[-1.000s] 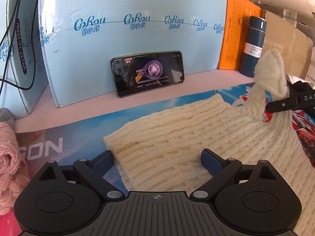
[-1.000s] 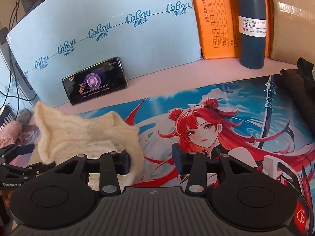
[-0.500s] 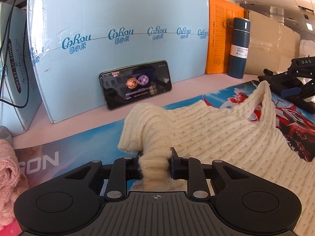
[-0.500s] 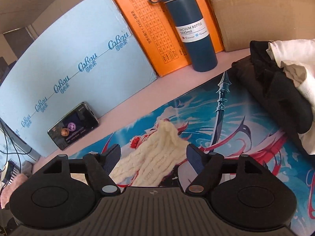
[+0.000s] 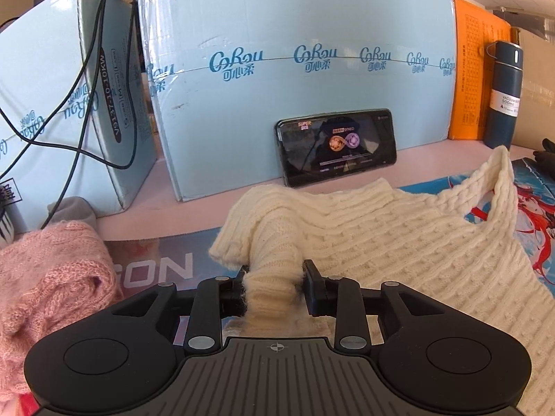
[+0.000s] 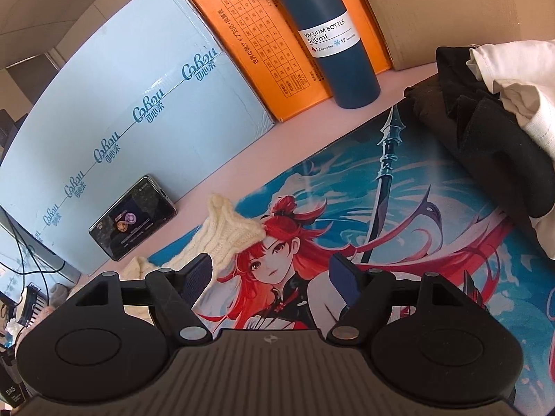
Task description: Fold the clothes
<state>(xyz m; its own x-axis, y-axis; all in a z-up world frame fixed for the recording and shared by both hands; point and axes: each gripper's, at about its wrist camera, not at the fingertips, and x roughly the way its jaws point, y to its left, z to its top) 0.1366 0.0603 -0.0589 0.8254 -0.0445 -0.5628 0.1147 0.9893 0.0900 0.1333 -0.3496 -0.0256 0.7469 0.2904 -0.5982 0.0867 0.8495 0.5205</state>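
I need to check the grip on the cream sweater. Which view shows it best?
The left wrist view: the left gripper is shut on a bunched fold of the cream knit sweater. The right wrist view shows only one sweater corner beyond the open right gripper.

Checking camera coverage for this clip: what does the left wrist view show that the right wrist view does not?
Only the left wrist view shows the left gripper, its jaws shut on the cream knit sweater, and the pink knit garment.

Only the right wrist view shows the right gripper, jaws open and holding nothing, and the black garment with white cloth on it.

Both show the sweater, phone, blue vacuum bottle, light blue box and printed desk mat.
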